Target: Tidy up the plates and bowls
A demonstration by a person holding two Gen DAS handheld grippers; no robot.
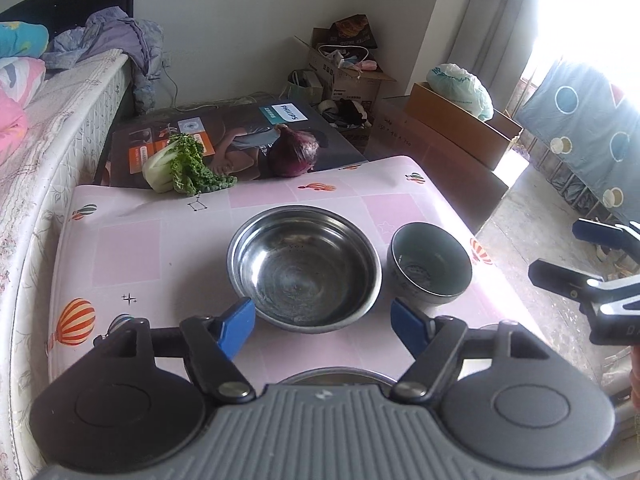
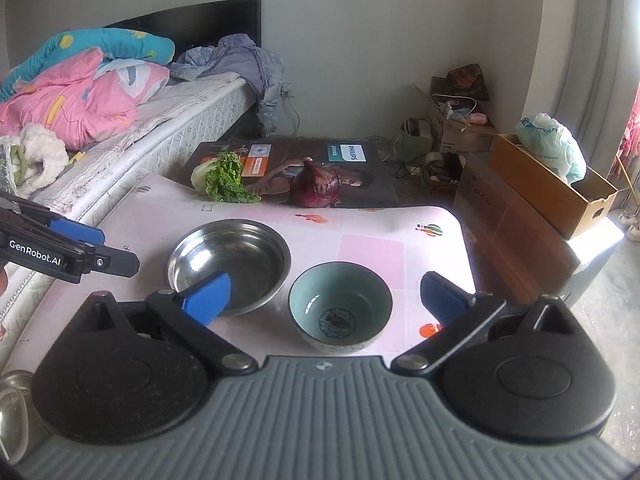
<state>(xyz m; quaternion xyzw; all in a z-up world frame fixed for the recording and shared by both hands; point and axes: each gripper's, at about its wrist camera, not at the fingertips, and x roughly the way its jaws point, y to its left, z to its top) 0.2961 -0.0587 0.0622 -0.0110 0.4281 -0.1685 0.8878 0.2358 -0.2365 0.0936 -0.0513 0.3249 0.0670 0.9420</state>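
The round steel bowl and the small green ceramic bowl are seen side by side on the pink patterned table. The left gripper and right gripper are wide open, holding nothing. The ceramic bowl should probably be gripped by its rim and lowered gently into the steel one.

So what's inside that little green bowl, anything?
No food. The green bowl shows only a dark blue printed pattern on its inner bottom. The steel bowl beside it also looks empty, though the right gripper's blue finger covers part of its near rim.
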